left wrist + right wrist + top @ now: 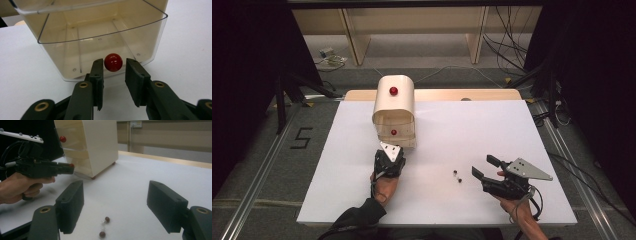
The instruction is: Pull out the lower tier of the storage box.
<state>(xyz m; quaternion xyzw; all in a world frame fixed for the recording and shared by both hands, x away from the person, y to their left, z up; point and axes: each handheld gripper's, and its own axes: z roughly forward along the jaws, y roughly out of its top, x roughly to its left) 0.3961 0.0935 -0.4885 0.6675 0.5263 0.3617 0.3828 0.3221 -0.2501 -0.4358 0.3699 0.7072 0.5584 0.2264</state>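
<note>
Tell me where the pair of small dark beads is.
The beads lie on the white table, right of centre in the high view, just ahead of the right tongs.

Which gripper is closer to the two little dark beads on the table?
Right. The right gripper hovers just beside the beads, jaws open toward them. The left gripper is farther off, at the drawer's red knob.

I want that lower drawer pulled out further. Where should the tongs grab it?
Grip the red knob on the clear drawer front, coming straight at it from the front. It is the only protruding part, and the left tongs already straddle it, not yet pressing.
</note>
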